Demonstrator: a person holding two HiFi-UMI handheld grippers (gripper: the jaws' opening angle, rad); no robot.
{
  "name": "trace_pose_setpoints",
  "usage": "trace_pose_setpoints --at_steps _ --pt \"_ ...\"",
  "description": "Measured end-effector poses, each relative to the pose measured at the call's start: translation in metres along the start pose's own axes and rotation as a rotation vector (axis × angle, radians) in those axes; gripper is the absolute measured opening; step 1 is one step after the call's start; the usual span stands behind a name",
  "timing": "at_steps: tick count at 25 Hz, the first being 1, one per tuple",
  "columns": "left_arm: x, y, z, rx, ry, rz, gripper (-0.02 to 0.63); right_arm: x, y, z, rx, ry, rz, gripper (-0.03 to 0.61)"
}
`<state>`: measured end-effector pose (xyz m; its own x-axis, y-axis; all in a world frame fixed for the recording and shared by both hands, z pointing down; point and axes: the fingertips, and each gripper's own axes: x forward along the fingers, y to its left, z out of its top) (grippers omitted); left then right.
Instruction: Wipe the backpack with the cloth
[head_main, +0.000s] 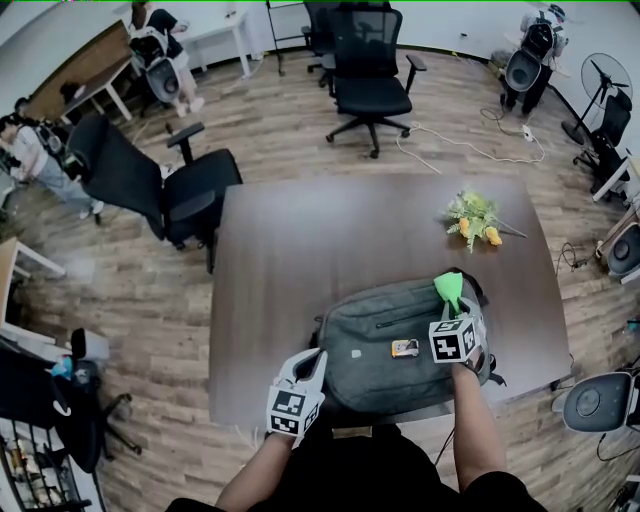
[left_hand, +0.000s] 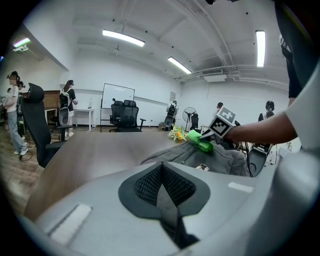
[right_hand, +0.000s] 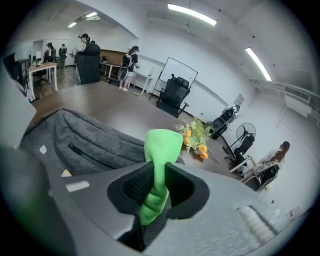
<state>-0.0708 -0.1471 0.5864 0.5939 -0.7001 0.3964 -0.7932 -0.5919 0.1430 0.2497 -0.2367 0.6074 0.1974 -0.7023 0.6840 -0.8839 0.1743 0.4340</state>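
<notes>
A grey backpack (head_main: 385, 350) lies flat on the dark table (head_main: 300, 260) near its front edge. My right gripper (head_main: 455, 310) hovers over the bag's right upper corner, shut on a bright green cloth (head_main: 449, 289) that sticks out past the jaws. In the right gripper view the cloth (right_hand: 162, 145) is pinched between the pads, with the backpack (right_hand: 85, 140) below and to the left. My left gripper (head_main: 308, 366) is at the bag's left edge, jaws shut with nothing between them. From the left gripper view (left_hand: 161, 187) the backpack (left_hand: 220, 160) and cloth (left_hand: 199, 140) lie ahead to the right.
A bunch of yellow and green flowers (head_main: 473, 218) lies on the table beyond the bag. A small orange-and-white tag (head_main: 404, 348) rests on the backpack. Black office chairs (head_main: 150, 185) (head_main: 370, 70) stand left of and behind the table. People stand at the far left.
</notes>
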Motion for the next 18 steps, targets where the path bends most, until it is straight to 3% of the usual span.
trace_pose_setpoints --at_steps 6,12,14,18 --pt "0.002 -0.005 -0.005 0.004 0.01 -0.012 0.018 -0.003 -0.028 -0.005 -0.009 0.012 -0.061 0.074" --pt "0.002 -0.009 0.01 0.022 -0.017 -0.022 0.018 -0.005 -0.036 -0.006 0.007 0.009 -0.066 0.074" --pt "0.001 -0.006 0.014 0.021 -0.024 -0.014 0.018 -0.01 -0.028 0.001 0.038 -0.016 -0.035 0.074" --pt "0.0 0.001 0.014 0.014 -0.029 0.003 0.018 -0.025 0.013 0.017 0.107 -0.073 0.109 0.074"
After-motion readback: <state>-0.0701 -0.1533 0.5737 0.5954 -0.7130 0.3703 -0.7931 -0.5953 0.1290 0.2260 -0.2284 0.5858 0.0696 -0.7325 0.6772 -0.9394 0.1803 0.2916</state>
